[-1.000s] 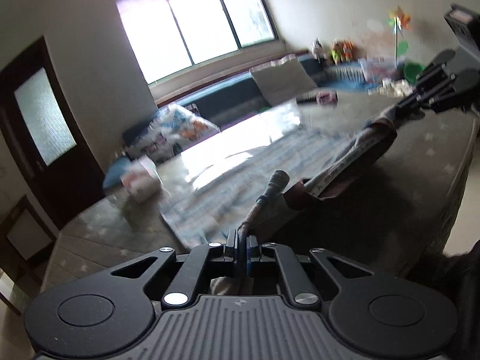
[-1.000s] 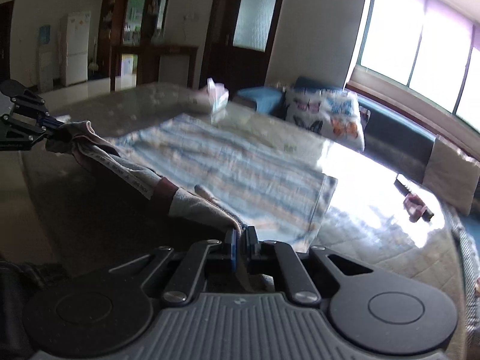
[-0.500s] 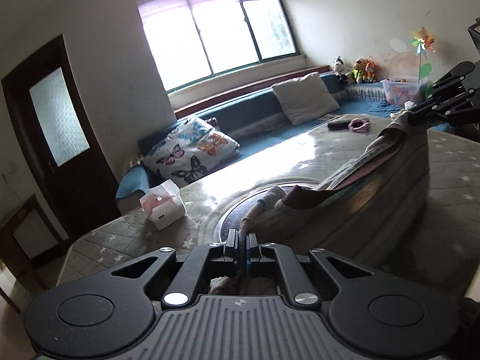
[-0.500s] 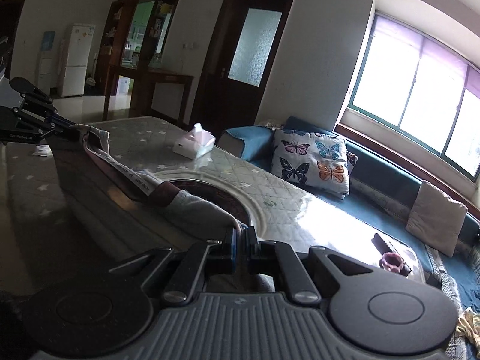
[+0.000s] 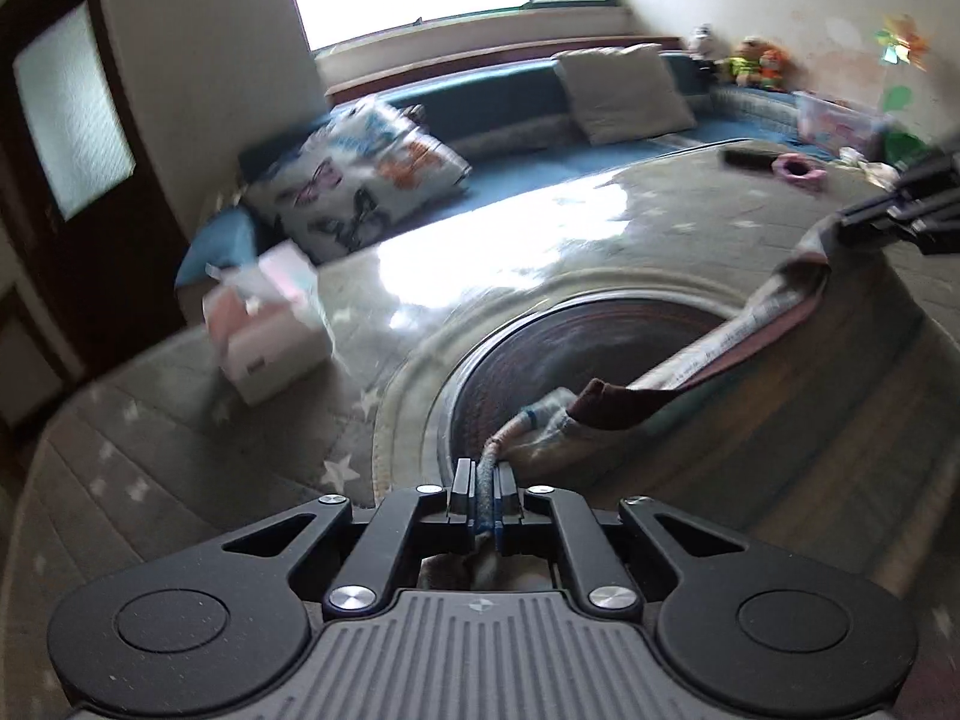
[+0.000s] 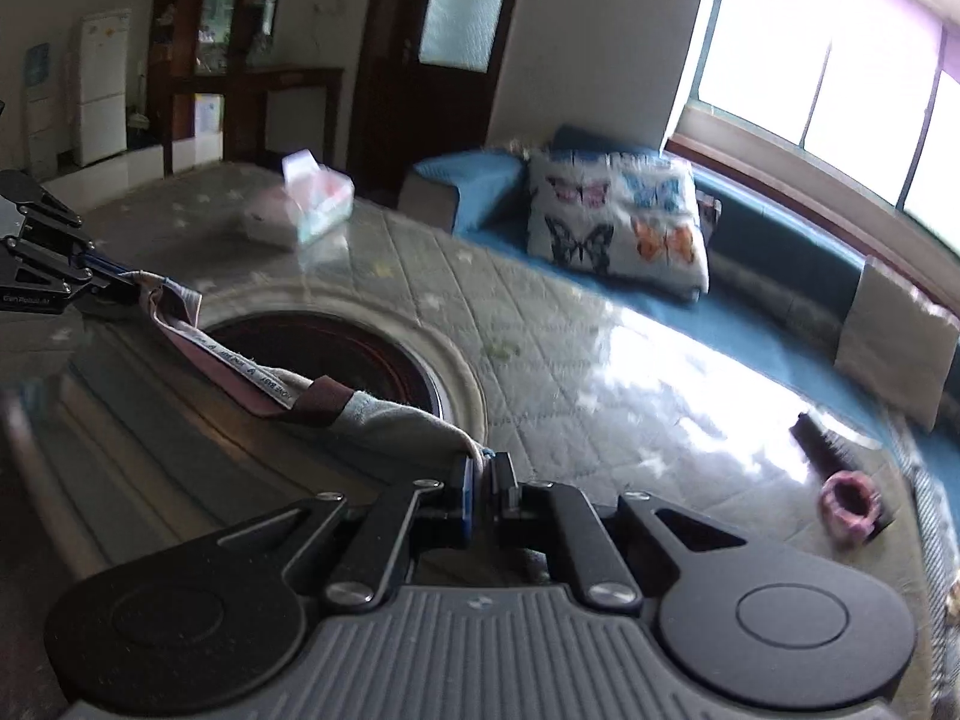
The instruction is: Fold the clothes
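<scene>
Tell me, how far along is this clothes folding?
Early, it seems. Done: the left gripper and right gripper are each clamped on an end of the garment, stretched taut above the table. In hand: carrying it spread out. Left: every fold, since no creased or stacked fabric shows.

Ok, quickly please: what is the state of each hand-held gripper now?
Left hand-held gripper: closed, holding the garment by its edge.
Right hand-held gripper: closed, holding the same garment's other end.

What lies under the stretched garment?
Beyond the garment, the table and its round dark inset show. What lies directly beneath the hanging cloth is covered.
</scene>
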### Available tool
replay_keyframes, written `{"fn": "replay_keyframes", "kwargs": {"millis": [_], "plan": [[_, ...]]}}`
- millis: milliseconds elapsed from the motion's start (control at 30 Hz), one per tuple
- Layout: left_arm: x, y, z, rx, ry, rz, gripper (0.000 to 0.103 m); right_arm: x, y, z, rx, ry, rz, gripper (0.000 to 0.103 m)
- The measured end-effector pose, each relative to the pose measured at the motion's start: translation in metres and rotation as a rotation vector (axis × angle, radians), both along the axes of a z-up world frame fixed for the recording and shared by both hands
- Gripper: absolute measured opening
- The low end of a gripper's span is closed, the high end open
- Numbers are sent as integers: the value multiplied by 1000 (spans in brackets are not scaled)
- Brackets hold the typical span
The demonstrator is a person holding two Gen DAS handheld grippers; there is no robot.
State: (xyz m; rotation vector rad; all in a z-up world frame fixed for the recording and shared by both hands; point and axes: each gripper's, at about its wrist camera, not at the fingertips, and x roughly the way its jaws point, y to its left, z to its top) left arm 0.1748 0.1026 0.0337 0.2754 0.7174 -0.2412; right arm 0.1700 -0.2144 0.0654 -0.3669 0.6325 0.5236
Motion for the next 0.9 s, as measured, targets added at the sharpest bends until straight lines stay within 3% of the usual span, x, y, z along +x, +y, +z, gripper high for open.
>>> {"fn": "replay_keyframes", "kwargs": {"millis": [133,200,267,467,667,767,900], "plan": [[13,10,-5,-49,-4,99,15,20,-4,-18,57,11,-85,13],[14,18,1,-71,-24,144,28,25,-8,-20,92,11,-110,13],[15,25,8,-93,-44,183,32,29,-13,-19,126,15,-128,13],[-10,33,33,-185,-78,170,31,21,-6,-22,124,59,-63,15],[-17,4,19,-200,23,30,25,27,1,-48,139,154,-82,16],[1,-2,-1,-171,66,45,24,32,-2,-53,154,170,-108,16],[30,14,-18,-163,84,150,24,37,-13,-55,173,164,-152,16]]}}
